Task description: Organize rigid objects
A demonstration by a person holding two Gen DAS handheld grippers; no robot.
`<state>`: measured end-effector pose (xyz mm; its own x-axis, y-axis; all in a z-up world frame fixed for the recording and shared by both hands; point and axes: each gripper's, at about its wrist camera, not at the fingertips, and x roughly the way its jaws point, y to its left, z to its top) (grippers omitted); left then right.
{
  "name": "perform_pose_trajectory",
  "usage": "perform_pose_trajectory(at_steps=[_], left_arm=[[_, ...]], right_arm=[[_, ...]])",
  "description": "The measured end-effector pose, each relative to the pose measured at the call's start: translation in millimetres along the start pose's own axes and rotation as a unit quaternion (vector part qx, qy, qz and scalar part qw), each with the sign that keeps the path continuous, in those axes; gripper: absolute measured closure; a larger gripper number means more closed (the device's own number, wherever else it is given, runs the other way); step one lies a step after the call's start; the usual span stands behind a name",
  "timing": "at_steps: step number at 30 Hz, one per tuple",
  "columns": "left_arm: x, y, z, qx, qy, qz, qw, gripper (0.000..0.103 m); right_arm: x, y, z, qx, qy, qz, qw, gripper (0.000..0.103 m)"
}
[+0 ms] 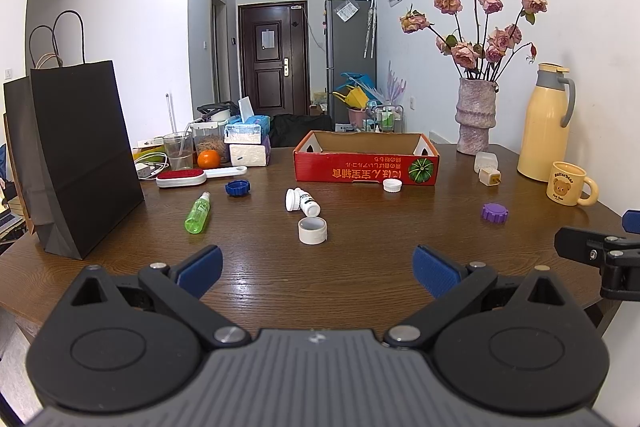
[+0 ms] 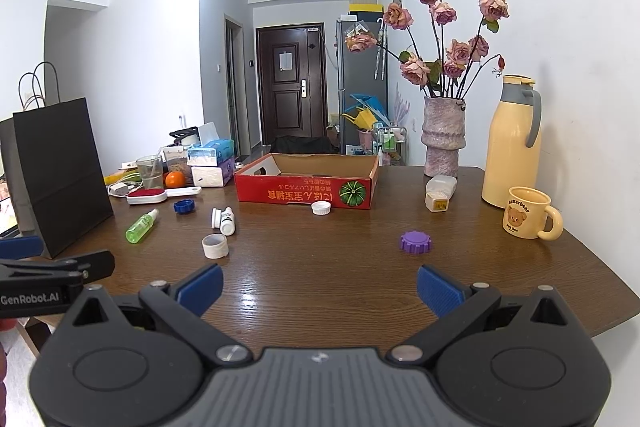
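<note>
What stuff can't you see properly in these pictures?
- Inside the red box: in both views its front wall hides the floor.
- Inside the black bag: closed sides hide it in both views.
- Label on the small white bottle: too small to read.
- Right gripper: cut off by the left view's edge.
</note>
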<state>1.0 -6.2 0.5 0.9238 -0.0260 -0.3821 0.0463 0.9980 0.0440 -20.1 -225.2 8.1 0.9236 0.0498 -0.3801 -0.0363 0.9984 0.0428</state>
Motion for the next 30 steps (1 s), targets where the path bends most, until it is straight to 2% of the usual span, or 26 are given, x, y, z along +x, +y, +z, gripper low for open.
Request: perform_pose_trajectory(at_steps=[20,30], left_arm=[[1.9,-1.3,1.2,-0.001,0.001,0.002,1.0000,0.000],[23.0,-0.6,4.7,0.000,0.004,0.016,0.9999,0.000]], right_arm=[[3.2,8.4,1.5,-0.002,0.001,-0.001,1.000,0.000],[16.6,0.7,1.1,0.002,-0.002,-0.003,1.000,0.000]])
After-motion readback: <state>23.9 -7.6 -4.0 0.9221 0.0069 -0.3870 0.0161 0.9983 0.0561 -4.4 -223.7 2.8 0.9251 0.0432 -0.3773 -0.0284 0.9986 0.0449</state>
